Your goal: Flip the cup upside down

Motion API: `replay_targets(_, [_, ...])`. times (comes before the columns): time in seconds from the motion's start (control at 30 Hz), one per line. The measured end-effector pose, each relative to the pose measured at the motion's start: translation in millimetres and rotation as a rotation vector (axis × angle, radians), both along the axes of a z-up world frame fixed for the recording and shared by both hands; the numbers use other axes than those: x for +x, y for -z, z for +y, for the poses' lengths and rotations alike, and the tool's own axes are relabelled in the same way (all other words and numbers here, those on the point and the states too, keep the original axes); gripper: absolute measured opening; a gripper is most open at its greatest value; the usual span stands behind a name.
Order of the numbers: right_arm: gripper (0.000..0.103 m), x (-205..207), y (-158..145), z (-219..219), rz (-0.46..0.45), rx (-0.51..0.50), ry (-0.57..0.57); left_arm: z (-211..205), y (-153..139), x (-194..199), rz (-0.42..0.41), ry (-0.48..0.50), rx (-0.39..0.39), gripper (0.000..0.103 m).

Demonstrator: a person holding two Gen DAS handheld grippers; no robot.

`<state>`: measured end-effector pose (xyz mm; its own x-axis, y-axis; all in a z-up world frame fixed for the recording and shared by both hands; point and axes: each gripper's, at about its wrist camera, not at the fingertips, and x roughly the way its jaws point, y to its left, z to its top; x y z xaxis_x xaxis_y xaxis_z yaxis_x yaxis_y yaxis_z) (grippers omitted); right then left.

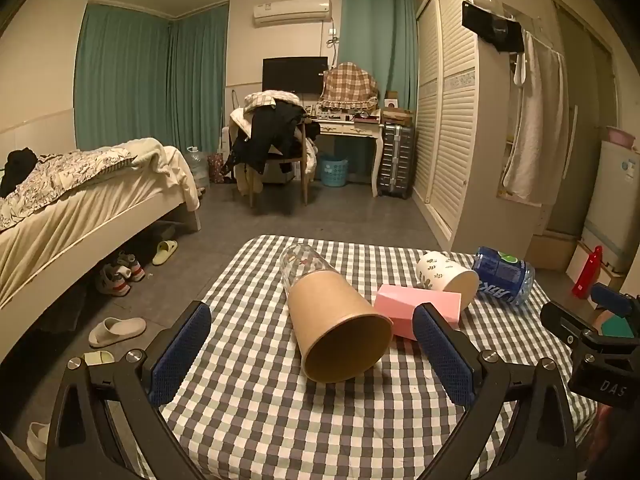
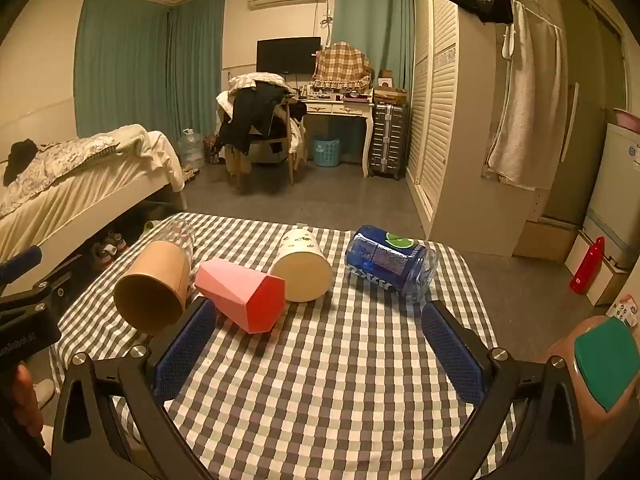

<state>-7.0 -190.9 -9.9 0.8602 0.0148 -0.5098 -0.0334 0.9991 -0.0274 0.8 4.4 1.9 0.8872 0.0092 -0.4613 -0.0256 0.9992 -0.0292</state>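
The brown paper cup (image 1: 340, 326) lay on its side at centre frame on the checked tabletop (image 1: 280, 420), mouth toward the spread, empty left tool (image 1: 312, 354). The right tool (image 2: 320, 350) was spread too. Approach step, seemingly; next, closing around the cup's wall.

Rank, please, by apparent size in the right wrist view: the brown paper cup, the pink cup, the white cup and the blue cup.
1. Pink cup
2. Blue cup
3. Brown paper cup, close to the blue; it lies nearer the camera, so this order is unsure.
4. White cup
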Motion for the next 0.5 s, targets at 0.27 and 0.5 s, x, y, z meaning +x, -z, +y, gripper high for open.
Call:
replay_targets(0.27, [0.103, 0.6, 0.1, 0.9, 0.003, 0.0, -0.004, -1.7, 0.9, -0.3, 0.0, 0.001, 0.002, 0.103])
replay_targets(0.5, [0.103, -0.2, 3.9, 2.9, 0.005, -0.002, -0.003, -1.5, 0.7, -0.3, 0.0, 0.001, 0.002, 0.103])
